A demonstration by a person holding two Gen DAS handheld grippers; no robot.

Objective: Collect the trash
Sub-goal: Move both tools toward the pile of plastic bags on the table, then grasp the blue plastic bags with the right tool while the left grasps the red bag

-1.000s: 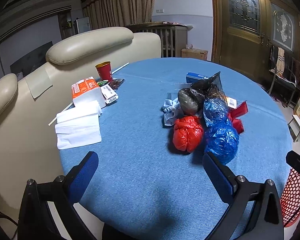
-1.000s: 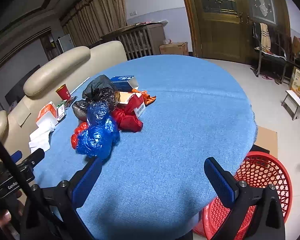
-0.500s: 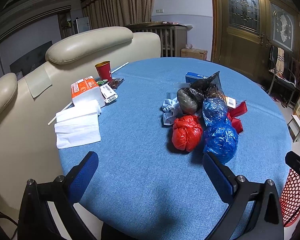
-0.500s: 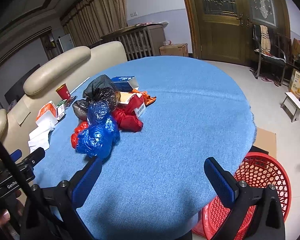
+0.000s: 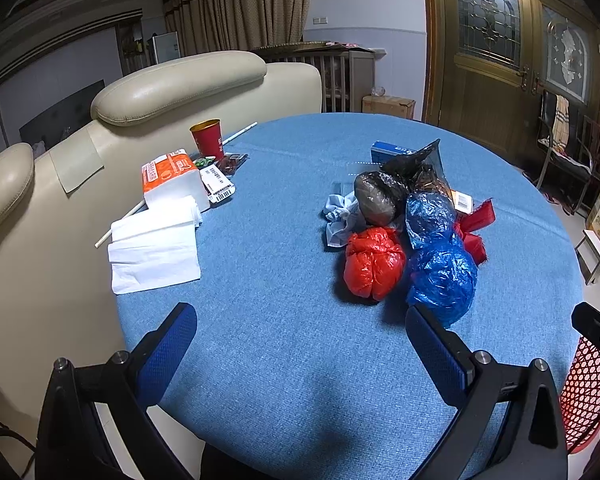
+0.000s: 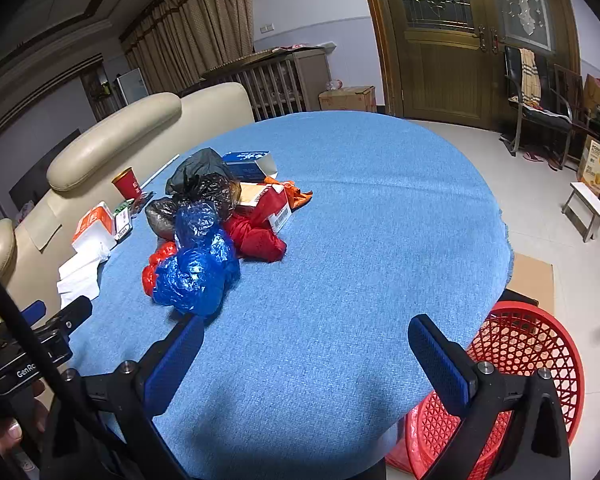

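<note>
- My left gripper (image 5: pixel 300 316) hangs over the near edge of the round table under its blue woven cloth (image 5: pixel 300 380); its blue-padded fingers (image 5: pixel 168 344) are spread wide, with nothing between them.
- My right gripper (image 6: pixel 306 330) is spread just as wide and empty over the near right edge of the same table.
- Below that edge, on the floor by my right fingers, stands the red plastic lattice basket (image 6: pixel 540 348), against the table's rim.
- Just past my left gripper's right finger lies a crumpled blue plastic bag bundle (image 5: pixel 442 276), touching a crumpled red plastic bag bundle (image 5: pixel 374 262) on its left.
- Behind them the heap goes on: a smaller blue bag (image 5: pixel 430 214), a dark clear-wrapped lump (image 5: pixel 376 198), a black plastic bag (image 5: pixel 412 164), a pale rag (image 5: pixel 338 216), red packaging with a barcode label (image 6: pixel 274 208) and a blue-and-white carton (image 6: pixel 246 162).
- Well apart, at the table's left edge, lie folded white paper napkins (image 5: pixel 154 248), an orange-and-white tissue pack (image 5: pixel 172 178) and, farthest, a red paper cup (image 5: pixel 208 138) standing upright.
- A cream leather sofa (image 5: pixel 172 88) backs that side.
</note>
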